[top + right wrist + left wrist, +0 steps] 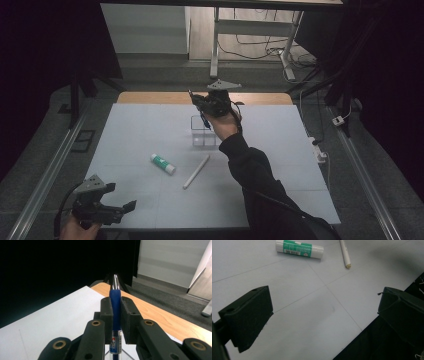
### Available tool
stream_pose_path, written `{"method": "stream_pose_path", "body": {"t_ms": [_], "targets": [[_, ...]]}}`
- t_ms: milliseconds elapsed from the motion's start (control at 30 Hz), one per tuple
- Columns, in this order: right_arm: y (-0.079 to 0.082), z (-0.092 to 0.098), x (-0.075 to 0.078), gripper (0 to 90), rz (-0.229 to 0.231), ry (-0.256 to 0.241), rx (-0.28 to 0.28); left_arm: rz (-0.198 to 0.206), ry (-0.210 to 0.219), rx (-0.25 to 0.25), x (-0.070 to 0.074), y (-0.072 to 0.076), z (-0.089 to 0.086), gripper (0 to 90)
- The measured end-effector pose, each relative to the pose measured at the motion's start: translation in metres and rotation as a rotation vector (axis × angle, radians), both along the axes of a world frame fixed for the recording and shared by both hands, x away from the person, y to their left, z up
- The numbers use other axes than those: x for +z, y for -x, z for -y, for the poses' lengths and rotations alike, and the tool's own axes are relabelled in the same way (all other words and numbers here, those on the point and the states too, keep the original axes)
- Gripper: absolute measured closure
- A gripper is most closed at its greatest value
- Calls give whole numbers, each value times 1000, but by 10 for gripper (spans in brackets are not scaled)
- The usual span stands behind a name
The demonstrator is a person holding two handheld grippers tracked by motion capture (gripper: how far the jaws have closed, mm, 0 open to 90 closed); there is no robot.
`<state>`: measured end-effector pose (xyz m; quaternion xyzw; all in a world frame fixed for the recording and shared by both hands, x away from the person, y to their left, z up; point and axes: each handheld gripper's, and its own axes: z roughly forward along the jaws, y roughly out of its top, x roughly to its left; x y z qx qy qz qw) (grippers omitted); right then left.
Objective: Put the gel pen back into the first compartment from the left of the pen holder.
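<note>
My right gripper [202,106] is raised over the far middle of the white table [150,130], shut on a blue pen [204,120]. The pen hangs tilted, its lower end over a clear box [202,135]. In the right gripper view the jaws of the right gripper [116,308] clamp the blue pen [115,297], whose silver end points away. My left gripper [122,207] hovers open at the table's near left corner. From the left gripper view, the left gripper [324,312] holds nothing, and a green-and-white glue stick [299,249] and a white pen [345,253] lie ahead.
The glue stick [163,164] and the white pen [196,171] lie in the middle of the table, near the sleeve of the right arm [260,175]. A wooden strip [150,97] edges the far side. Metal rails [45,175] run along the floor on both sides.
</note>
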<state>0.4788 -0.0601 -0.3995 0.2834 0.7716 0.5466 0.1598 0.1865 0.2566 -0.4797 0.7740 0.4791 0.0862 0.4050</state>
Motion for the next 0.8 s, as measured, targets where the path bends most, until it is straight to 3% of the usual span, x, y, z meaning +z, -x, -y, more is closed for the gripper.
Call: {"method": "stream_pose_path", "body": {"t_ms": [800], "targets": [[-13,-27,-11,799,46,-6,-35,3,2,-2,0,0,0,0]]}}
